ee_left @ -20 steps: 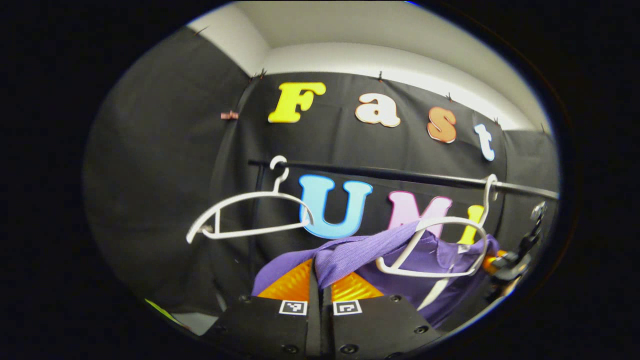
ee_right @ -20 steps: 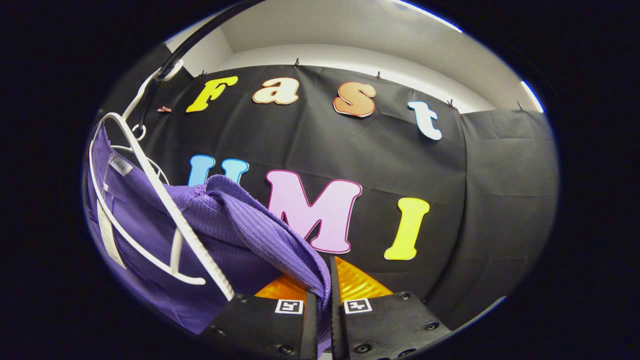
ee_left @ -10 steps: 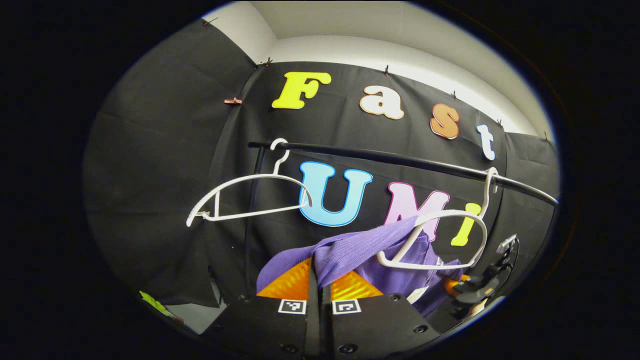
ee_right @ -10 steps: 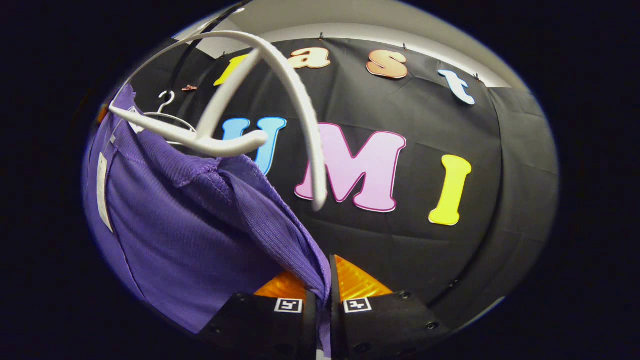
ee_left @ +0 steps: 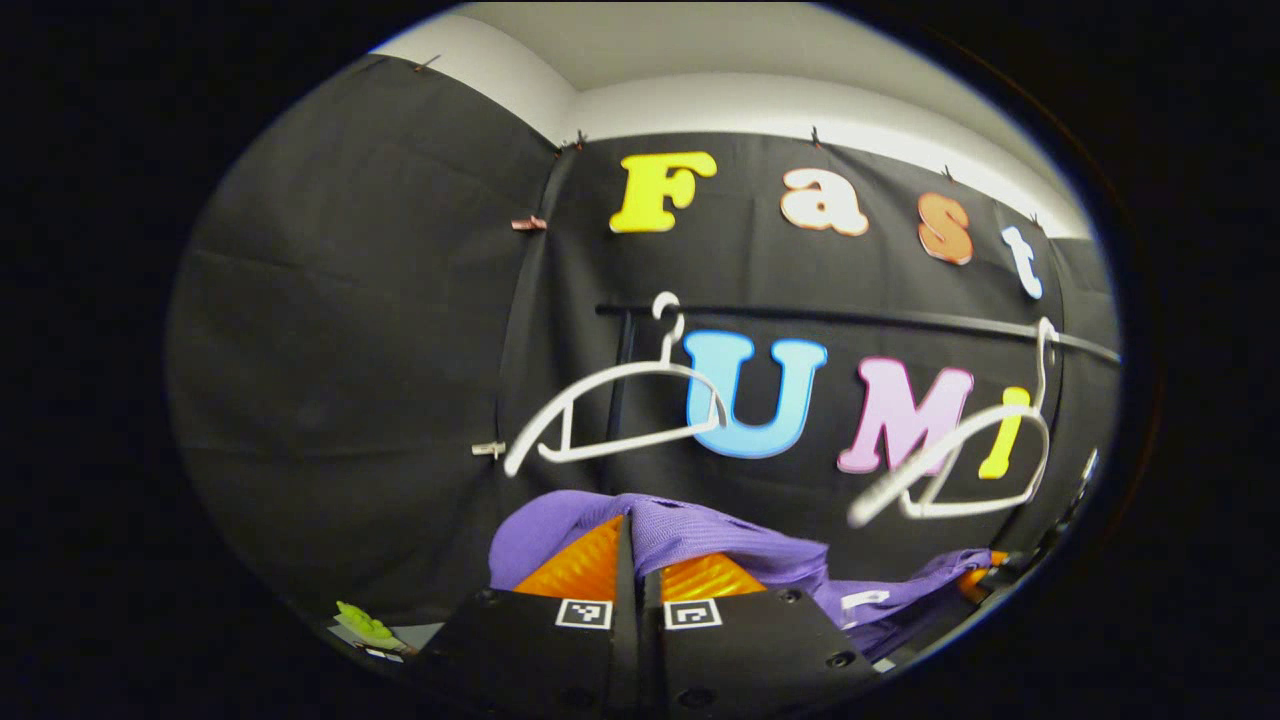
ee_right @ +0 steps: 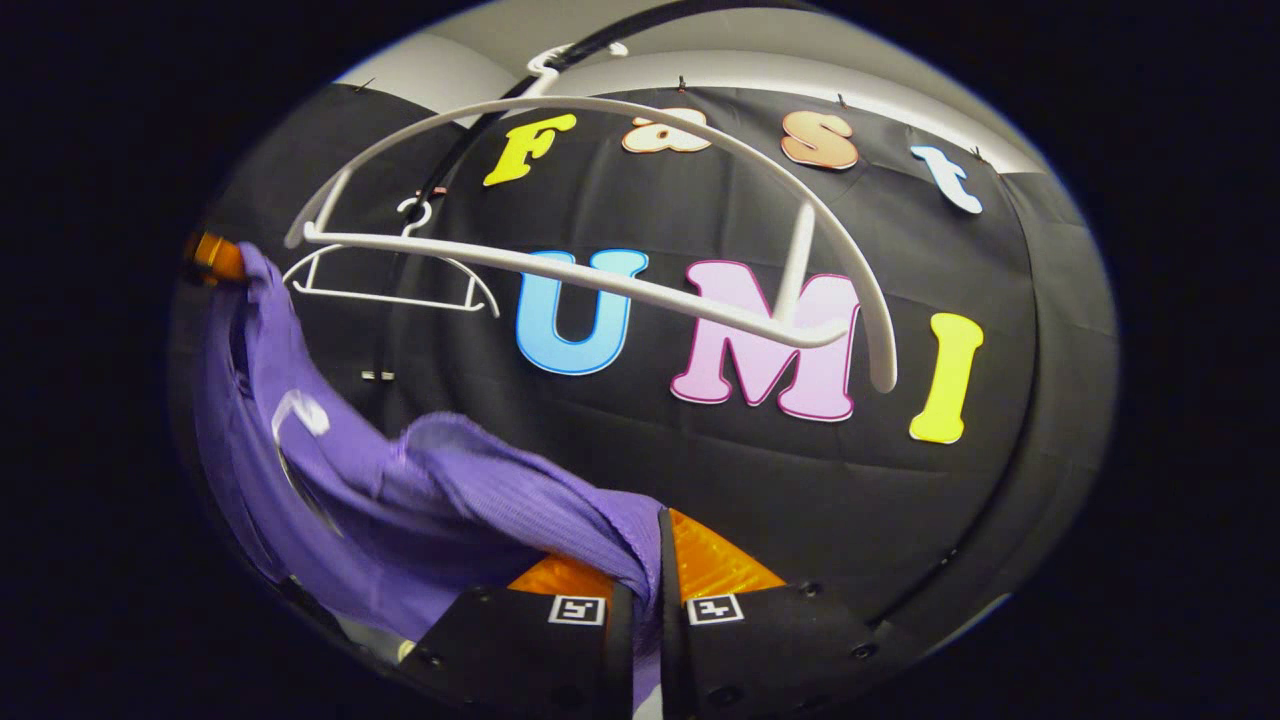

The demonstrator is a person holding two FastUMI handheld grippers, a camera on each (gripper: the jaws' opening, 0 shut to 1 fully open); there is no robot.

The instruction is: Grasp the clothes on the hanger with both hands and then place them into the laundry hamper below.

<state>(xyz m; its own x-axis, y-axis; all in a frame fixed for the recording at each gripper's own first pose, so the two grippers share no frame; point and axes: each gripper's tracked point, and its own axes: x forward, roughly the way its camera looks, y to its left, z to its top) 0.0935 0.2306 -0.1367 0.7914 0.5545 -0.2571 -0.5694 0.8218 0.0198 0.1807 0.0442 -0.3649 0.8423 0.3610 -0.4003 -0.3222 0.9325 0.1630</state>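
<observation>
Purple garment (ee_right: 400, 500) stretched sideways between both tools, hanger (ee_right: 600, 200) bare above

A black rail (ee_left: 860, 322) runs across the booth wall. Two bare white hangers hook over it: one (ee_left: 615, 415) near its left end, the other (ee_left: 960, 465) toward its right end, tilted and blurred. Nothing is draped on either.

Purple garment (ee_left: 720, 545) in left gripper (ee_left: 638, 560) closed jaws, below two bare hangers (ee_left: 610, 410).
</observation>
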